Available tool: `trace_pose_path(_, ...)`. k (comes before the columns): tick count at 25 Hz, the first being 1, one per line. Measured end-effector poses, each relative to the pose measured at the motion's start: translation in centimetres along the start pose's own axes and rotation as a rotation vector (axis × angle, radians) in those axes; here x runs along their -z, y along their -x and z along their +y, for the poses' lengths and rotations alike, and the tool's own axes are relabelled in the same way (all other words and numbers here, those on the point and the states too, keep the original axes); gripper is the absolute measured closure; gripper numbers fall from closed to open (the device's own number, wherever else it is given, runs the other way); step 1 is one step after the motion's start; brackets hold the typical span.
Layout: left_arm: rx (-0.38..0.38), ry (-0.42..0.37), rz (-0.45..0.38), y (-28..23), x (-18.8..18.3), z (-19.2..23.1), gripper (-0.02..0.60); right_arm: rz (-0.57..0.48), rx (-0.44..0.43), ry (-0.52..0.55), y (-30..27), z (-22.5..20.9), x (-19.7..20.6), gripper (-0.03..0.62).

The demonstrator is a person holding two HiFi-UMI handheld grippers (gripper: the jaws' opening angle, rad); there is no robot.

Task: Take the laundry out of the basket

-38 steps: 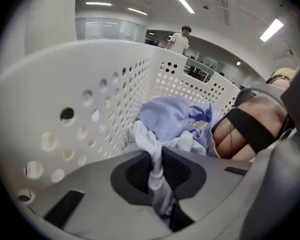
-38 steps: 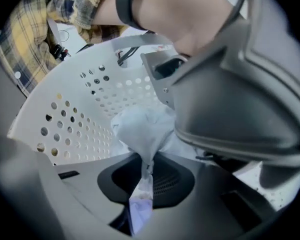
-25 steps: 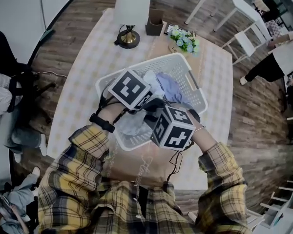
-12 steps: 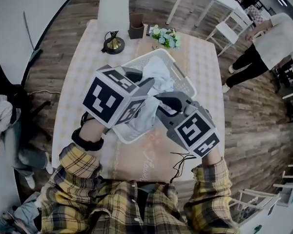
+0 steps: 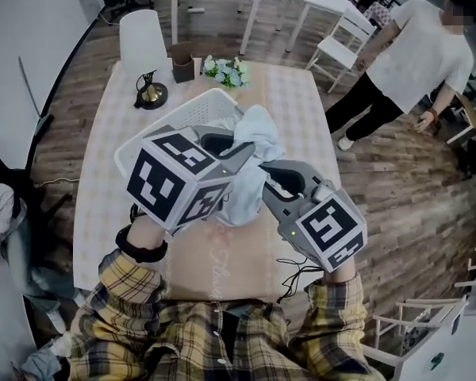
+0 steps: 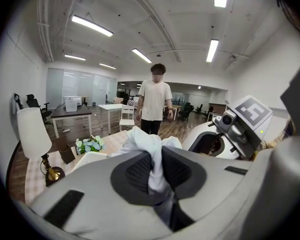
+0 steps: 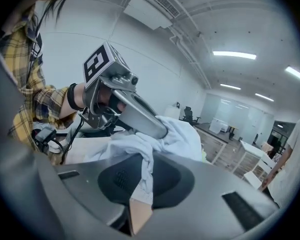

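A pale white garment (image 5: 256,131) hangs bunched between my two grippers, above the white laundry basket (image 5: 168,123) on the table. My left gripper (image 5: 239,151) is shut on one fold of the garment (image 6: 146,140), which is pinched between its dark pads (image 6: 134,172). From the right, my right gripper (image 5: 267,173) is shut on another fold of the garment (image 7: 176,134), and cloth runs down between its pads (image 7: 119,179). The two grippers are close together and raised. The raised grippers and cloth hide most of the basket's inside.
The basket stands on a table (image 5: 95,189) with a checked cloth. At the table's far end are a white lamp (image 5: 142,48), a brown box (image 5: 182,61) and a bunch of flowers (image 5: 226,71). A person (image 5: 408,62) stands to the right; white chairs and desks are behind.
Both grippers have risen out of the basket with the white garment pinched between them. The garment now hangs above the basket rim. The head view has tilted up toward the room.
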State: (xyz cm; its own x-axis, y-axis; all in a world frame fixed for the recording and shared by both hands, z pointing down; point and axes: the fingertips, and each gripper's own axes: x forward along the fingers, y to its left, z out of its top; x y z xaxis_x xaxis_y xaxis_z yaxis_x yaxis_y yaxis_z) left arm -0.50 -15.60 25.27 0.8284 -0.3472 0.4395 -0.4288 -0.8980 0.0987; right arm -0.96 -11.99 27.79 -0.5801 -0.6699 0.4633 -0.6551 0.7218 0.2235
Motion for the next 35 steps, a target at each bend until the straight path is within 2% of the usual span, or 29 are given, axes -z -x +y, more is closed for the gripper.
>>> trace_pose_path(5,0.012,0.0,-0.008,-4.0,-2.3,-4.1,0.526,-0.024,0.008,-0.03,5.0,-3.0,2.3,0.53)
trace_pose_path(14,0.013,-0.004,-0.013,-10.8,-2.9,-9.6,0.526,-0.015,0.014,-0.022,10.8,-6.5,8.1,0.53)
trace_pose_path(19,0.017,0.011,0.016,-14.5,-2.6,-12.5,0.525,0.014,-0.003,-0.031,13.4,-7.9,11.6,0.53)
trace_pose_path(24,0.022,0.049,0.08,-17.2,0.3,-13.5,0.525,0.066,-0.051,-0.077,13.5,-7.4,15.5,0.53)
trace_pose_path(35,0.026,0.15,0.249,-21.0,11.9,-12.3,0.512,0.198,-0.131,-0.243,8.6,-2.9,24.9,0.526)
